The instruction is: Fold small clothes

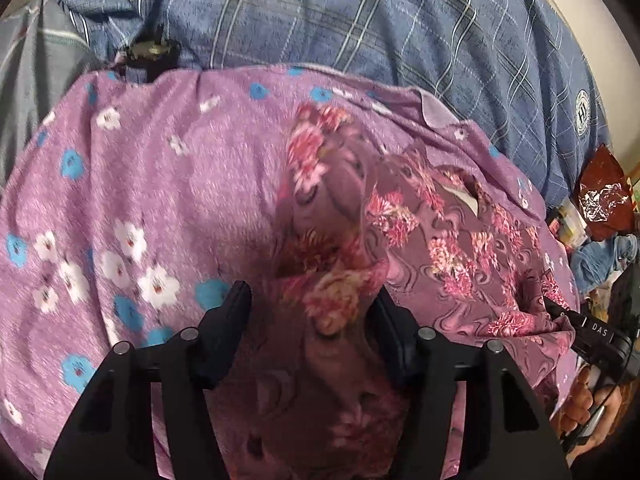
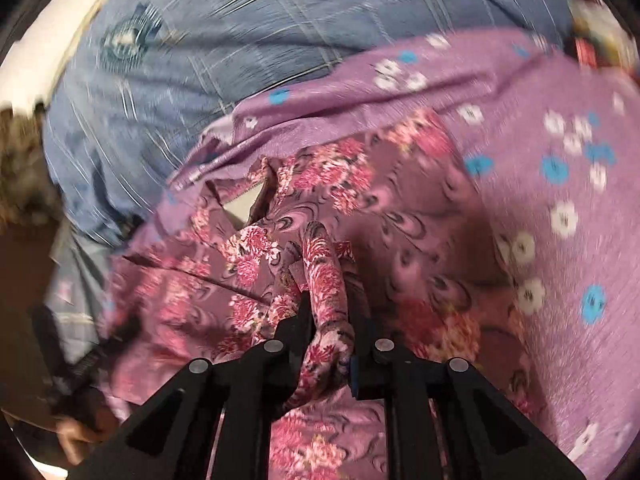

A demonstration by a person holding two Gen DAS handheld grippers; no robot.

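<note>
Plainly, the dark pink flowered garment (image 1: 448,240) lies crumpled on top of a lilac cloth with white and blue flowers (image 1: 160,184), which is spread over a blue checked sheet (image 1: 360,12). In the left wrist view, the left hand-held gripper (image 1: 312,308) stands partly open, and a bunched fold of the garment rises between its fingers; whether the pads press on it I cannot tell, since the fabric hides the right finger's inner face. The right hand-held gripper (image 2: 330,300) is nearly closed, pinching a narrow rolled strip of the same garment that runs up between its fingers and drapes back over the gripper body. From the left wrist view, the right hand-held gripper shows at the right edge, its tip at the garment's hem, with a hand (image 1: 588,404) gripping its handle. A small slit in the garment shows pale material beneath. At the far right edge sit a red-brown packet (image 1: 604,196) and some blurred clutter.
</note>
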